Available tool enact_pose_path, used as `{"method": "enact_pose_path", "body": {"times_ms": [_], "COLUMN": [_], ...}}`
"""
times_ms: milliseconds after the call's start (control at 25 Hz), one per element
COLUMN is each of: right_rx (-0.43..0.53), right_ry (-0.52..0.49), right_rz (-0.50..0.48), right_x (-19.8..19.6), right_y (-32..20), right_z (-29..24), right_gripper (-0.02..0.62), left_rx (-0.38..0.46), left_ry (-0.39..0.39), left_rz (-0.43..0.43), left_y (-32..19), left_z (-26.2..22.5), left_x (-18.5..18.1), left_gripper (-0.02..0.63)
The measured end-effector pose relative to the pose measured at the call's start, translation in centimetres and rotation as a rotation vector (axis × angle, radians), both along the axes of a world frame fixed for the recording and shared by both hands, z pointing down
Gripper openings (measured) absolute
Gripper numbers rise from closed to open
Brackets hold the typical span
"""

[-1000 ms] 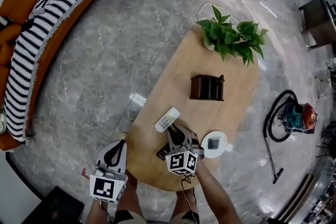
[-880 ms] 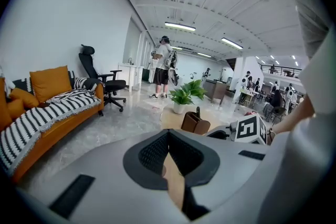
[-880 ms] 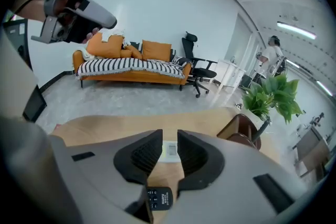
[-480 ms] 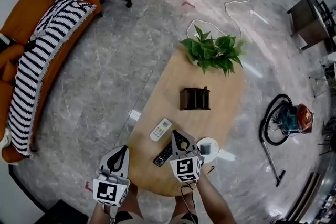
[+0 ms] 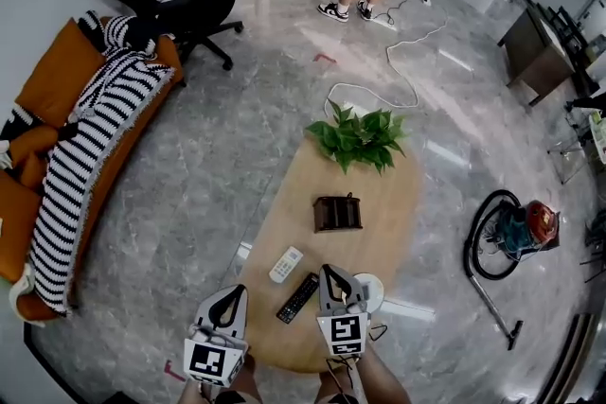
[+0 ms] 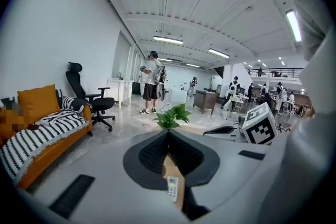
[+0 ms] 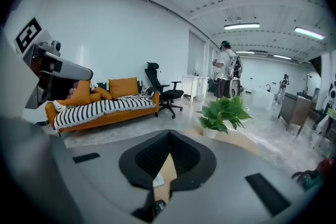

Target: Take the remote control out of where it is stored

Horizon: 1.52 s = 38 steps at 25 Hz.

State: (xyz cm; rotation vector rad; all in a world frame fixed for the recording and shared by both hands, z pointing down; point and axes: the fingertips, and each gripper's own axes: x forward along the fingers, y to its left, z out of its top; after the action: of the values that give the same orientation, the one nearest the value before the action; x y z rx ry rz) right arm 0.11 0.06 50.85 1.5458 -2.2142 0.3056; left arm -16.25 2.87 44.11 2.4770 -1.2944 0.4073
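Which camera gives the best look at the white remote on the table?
The head view: the white remote lies whole on the wooden table. The left gripper view shows it small, low in the picture; the right gripper view catches just a corner.

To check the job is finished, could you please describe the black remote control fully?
The black remote is a slim, dark bar, its buttons too small to make out. It lies flat and slanted on the wooden table, beside the white remote but apart from it, and outside the dark holder. Nothing but the table touches it.
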Motion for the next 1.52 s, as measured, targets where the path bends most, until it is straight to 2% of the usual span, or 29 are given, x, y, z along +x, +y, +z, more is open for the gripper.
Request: {"method": "enact_pose_path", "body": {"times_ms": [320, 600, 800, 1160, 1520], "right_rx": [0.084, 0.129, 0.149, 0.189, 0.186], "right_ry": [-0.103, -0.119, -0.125, -0.143, -0.143], "right_rz": [0.085, 0.130, 0.159, 0.184, 0.187], "right_x": [1.9, 3.8, 5.9, 7.6, 9.0], "right_y": [0.7, 2.4, 4.1, 6.9, 7.8], "right_z": [-8.2, -14.1, -16.4, -20.1, -20.0], "right_gripper": [0.008, 0.008, 0.008, 0.008, 0.008], "left_rx": [0.049, 0.100, 0.135, 0.140, 0.149], "left_ry": [-0.004, -0.001, -0.004, 0.025, 0.064], "left_rz": [0.007, 0.026, 0.049, 0.074, 0.096], "left_y": [0.6, 1.0, 1.2, 3.0, 2.9], "left_z": [-5.5, -11.2, -13.5, -16.0, -17.2], "left_x": [0.5, 1.6, 3.0, 4.6, 6.5], "left_gripper": [0.005, 0.006, 0.005, 0.006, 0.005]}}
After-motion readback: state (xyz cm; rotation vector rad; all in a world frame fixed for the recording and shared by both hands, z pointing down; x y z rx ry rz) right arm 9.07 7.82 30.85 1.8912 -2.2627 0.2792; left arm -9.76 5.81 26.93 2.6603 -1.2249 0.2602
